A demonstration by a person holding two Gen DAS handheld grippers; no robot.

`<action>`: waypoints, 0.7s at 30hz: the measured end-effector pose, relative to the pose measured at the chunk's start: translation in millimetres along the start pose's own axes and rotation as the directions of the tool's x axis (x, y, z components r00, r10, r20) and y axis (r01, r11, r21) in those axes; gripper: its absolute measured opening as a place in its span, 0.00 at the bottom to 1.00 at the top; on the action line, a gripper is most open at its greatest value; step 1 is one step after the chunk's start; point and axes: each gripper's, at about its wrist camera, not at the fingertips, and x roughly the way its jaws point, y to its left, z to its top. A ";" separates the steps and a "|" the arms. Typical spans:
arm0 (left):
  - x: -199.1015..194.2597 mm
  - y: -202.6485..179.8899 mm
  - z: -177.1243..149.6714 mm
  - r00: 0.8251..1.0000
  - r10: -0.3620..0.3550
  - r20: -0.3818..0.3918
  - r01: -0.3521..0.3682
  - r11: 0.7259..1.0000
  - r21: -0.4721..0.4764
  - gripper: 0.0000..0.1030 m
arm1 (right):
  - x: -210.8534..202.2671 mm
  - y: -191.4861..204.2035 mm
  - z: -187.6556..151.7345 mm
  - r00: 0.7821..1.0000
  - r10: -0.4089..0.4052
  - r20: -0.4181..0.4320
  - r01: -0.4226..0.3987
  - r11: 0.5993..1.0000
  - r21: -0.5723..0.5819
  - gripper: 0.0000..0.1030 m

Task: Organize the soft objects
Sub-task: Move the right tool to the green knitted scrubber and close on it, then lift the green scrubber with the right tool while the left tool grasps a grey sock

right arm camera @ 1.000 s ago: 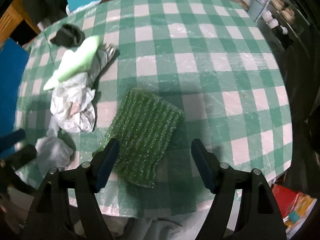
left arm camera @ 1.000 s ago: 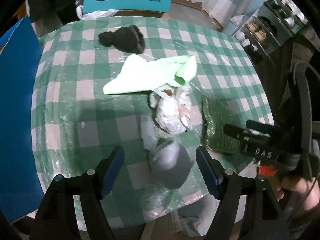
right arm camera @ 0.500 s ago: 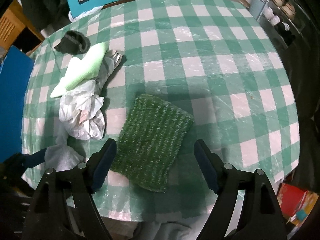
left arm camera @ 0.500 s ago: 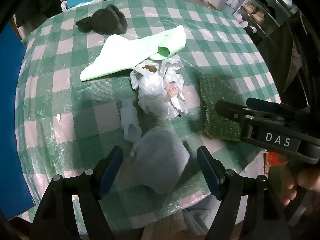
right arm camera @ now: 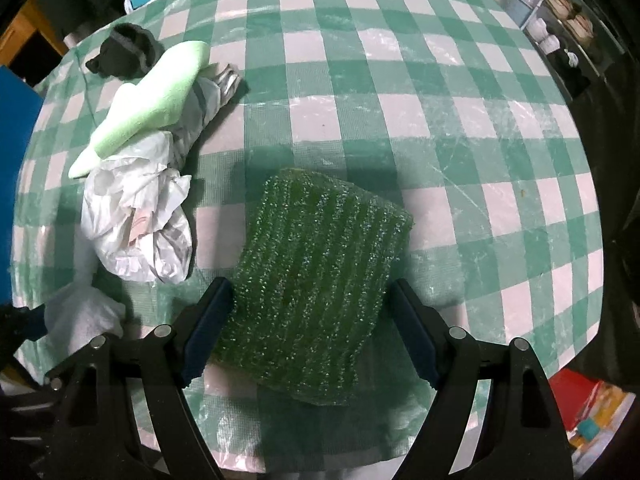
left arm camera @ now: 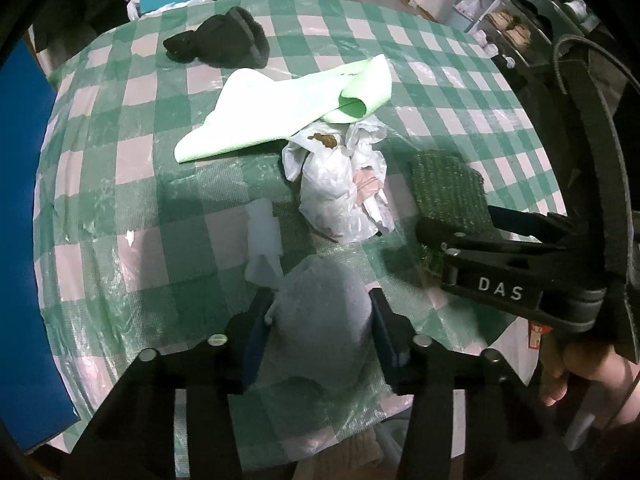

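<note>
The grey soft bundle (left arm camera: 320, 320) sits at the table's (left arm camera: 100, 200) near edge between the left gripper's (left arm camera: 318, 320) closing jaws, pads seemingly touching it; a shallow pinch could let it slip. The right gripper (right arm camera: 310, 328) stands wide astride one green sponge (right arm camera: 320, 280), untouched. Beyond lie one crumpled white bag (left arm camera: 340, 184), one pale green cloth (left arm camera: 280, 112) and one black item (left arm camera: 224, 40).

tablecloth (right arm camera: 400, 80): glossy checked plastic | green pad (right arm camera: 320, 272): rough, glittery knit | grey bundle (left arm camera: 320, 312): matt, fuzzy cloth
</note>
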 end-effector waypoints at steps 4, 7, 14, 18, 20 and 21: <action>-6.5 -1.1 -0.8 1.000 -0.011 0.012 0.011 1.000 0.008 0.40 | -0.9 6.6 -6.6 1.000 0.002 0.003 -0.002 1.000 -0.025 0.73; -11.8 -1.5 -1.4 1.000 -0.008 0.026 0.008 1.000 0.019 0.39 | -5.5 12.1 -10.9 1.000 0.012 0.007 -0.012 0.999 -0.050 0.63; -22.3 2.0 -2.0 0.999 -0.010 0.045 0.010 1.000 0.014 0.36 | -12.1 22.5 -14.6 1.000 0.026 0.017 -0.025 0.996 -0.088 0.20; -29.4 3.5 0.4 0.998 -0.014 0.064 0.014 1.000 0.007 0.36 | -18.7 14.3 -10.0 0.998 0.060 0.017 -0.059 0.995 -0.075 0.20; -34.0 5.2 1.4 0.997 -0.012 0.074 0.012 1.000 0.005 0.36 | -23.6 12.6 -9.4 0.997 0.067 0.029 -0.064 0.995 -0.071 0.20; -35.9 5.7 1.6 0.997 -0.011 0.079 0.011 1.000 0.005 0.36 | -26.9 11.7 -8.9 0.997 0.073 0.036 -0.071 0.995 -0.068 0.20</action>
